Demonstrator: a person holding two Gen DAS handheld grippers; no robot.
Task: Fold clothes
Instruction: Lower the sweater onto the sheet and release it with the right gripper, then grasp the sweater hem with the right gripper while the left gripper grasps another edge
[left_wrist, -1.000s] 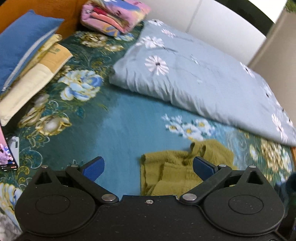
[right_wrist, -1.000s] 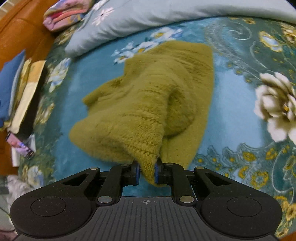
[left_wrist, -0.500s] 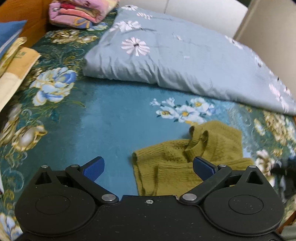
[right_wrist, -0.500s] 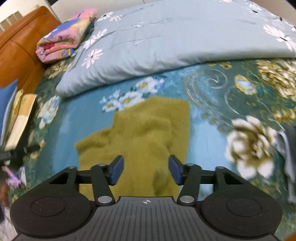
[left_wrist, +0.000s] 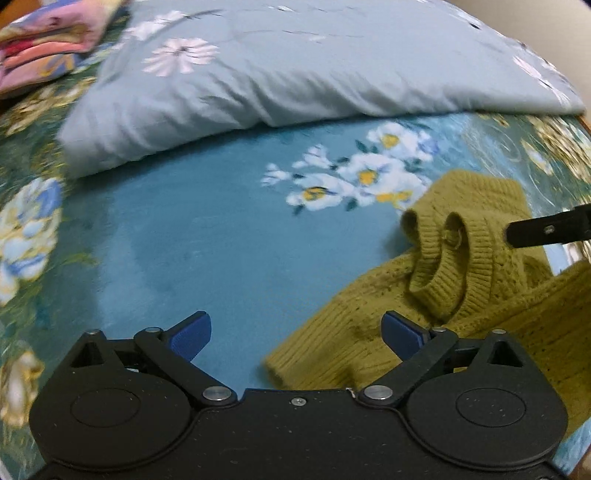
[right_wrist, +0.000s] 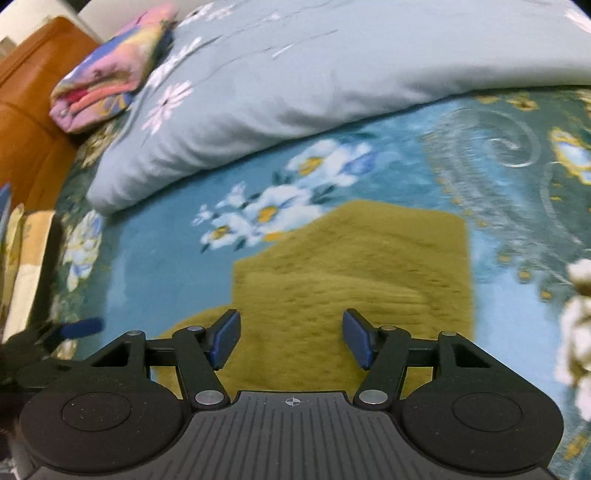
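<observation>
An olive-green knitted sweater (left_wrist: 461, 273) lies on the teal flowered bedspread (left_wrist: 207, 251), its ribbed collar standing up. My left gripper (left_wrist: 297, 338) hovers open just above the sweater's lower left corner, nothing between its blue pads. In the right wrist view the same sweater (right_wrist: 351, 266) lies partly folded and flat, and my right gripper (right_wrist: 291, 338) stands open over its near edge, holding nothing. A black finger of the right gripper (left_wrist: 546, 230) shows at the right edge of the left wrist view. The left gripper's blue pad (right_wrist: 79, 328) shows at far left.
A pale blue duvet (right_wrist: 332, 74) with daisy prints lies across the back of the bed. A folded pink and multicoloured blanket (right_wrist: 110, 74) sits at the back left by an orange-brown headboard (right_wrist: 26, 122). Cream pillows (right_wrist: 22, 258) lie at the left edge.
My right gripper let go of the sweater, opened and pulled back; the sweater now lies flat. My left gripper came down and closer to the sweater's collar side, still open.
</observation>
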